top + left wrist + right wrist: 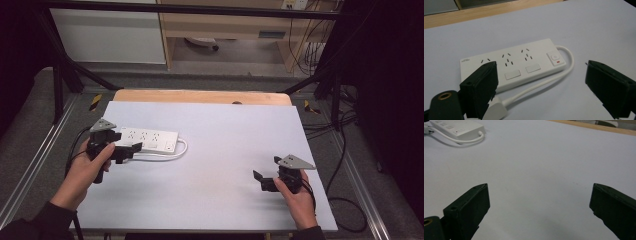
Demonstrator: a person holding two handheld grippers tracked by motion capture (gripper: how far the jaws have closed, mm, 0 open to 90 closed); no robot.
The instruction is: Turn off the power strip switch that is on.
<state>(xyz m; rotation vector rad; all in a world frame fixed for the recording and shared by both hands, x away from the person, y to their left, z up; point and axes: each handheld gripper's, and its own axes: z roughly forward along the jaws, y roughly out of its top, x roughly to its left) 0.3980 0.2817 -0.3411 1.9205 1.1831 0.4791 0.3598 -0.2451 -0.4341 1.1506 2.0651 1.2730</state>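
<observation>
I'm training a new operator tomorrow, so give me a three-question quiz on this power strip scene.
1. True or false: the left gripper is clamped on the power strip.
2. Where does the white plug lie? A) by the left gripper's jaw, on the table B) pushed into a socket C) between the right gripper's jaws
3. What is between the jaws of the right gripper?

Key:
1. False: its jaws stand wide apart, above the strip and its cable.
2. A.
3. Nothing; bare pale table cover lies beyond them.
</observation>
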